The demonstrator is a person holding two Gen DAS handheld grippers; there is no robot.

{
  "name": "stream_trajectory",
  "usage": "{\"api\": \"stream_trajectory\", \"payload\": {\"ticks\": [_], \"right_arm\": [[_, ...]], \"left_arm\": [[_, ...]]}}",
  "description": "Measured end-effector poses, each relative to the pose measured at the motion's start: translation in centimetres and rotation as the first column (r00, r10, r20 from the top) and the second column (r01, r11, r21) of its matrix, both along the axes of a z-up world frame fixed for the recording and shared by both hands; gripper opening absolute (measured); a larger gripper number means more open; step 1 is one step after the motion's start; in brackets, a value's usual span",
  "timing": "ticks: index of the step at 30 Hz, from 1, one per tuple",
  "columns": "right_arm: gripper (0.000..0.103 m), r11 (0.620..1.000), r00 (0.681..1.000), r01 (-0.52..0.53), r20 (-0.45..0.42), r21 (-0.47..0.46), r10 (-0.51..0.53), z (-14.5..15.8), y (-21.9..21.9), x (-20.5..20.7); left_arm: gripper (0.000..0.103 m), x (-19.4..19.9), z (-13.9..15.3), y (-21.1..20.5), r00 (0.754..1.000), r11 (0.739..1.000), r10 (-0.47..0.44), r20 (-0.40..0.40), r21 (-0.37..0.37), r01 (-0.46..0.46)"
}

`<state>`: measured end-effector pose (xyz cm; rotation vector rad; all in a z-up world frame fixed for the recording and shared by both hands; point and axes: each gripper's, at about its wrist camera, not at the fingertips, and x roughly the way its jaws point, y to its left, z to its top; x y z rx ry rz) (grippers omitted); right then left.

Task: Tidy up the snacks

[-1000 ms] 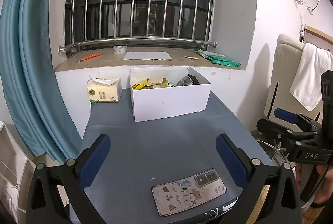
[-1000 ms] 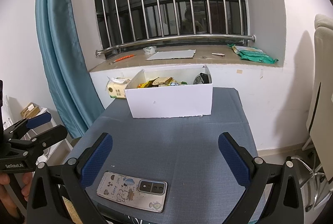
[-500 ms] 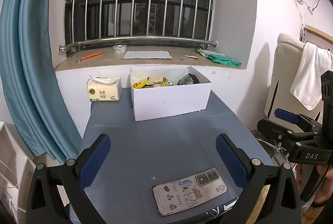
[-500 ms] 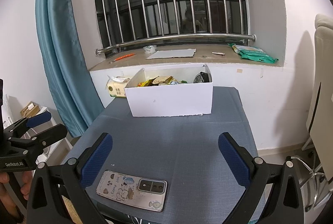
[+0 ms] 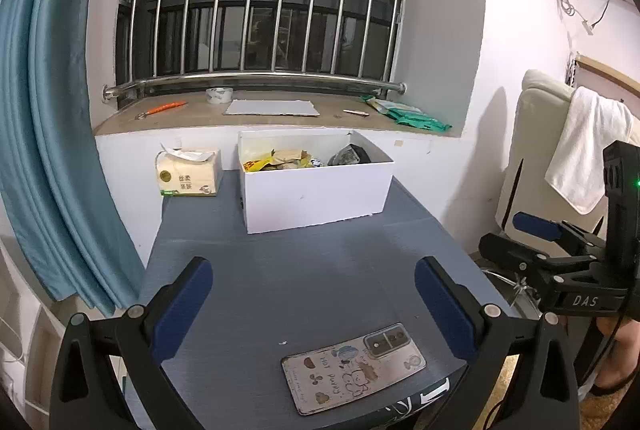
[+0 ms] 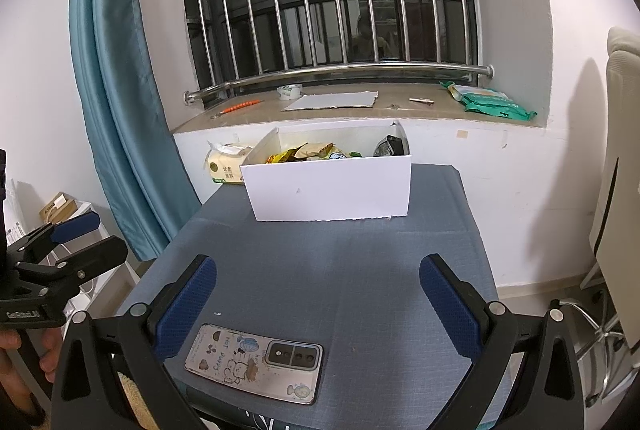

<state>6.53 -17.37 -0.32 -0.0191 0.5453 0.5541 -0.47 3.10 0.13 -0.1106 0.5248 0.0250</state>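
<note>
A white box [image 5: 316, 192] [image 6: 332, 192] stands at the far side of the blue table [image 5: 312, 270] [image 6: 340, 270], filled with several snack packets [image 5: 276, 160] [image 6: 308, 152] and a dark packet at its right end. My left gripper [image 5: 314, 306] is open and empty, held over the table's near edge, well short of the box. My right gripper [image 6: 318, 310] is open and empty, also over the near edge. Each gripper shows at the side of the other's view, the right one [image 5: 560, 262] and the left one [image 6: 52, 262], both off the table.
A phone [image 5: 354, 366] [image 6: 256, 362] in a cartoon case lies at the table's near edge. A tissue pack [image 5: 188, 176] [image 6: 226, 168] stands left of the box. A windowsill behind holds paper, tape and a green packet [image 5: 408, 114]. Blue curtain left, chair with towel [image 5: 584, 146] right.
</note>
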Motion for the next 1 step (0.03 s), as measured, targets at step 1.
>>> {"api": "stream_trajectory", "payload": {"ticks": [1], "right_arm": [[0.103,1.0,1.0,0.0,0.0,0.0,0.0,0.01,0.01,-0.03]], "left_arm": [[0.103,0.04,0.01,-0.07,1.0,1.0,0.004,-0.002,0.005,-0.004]]}}
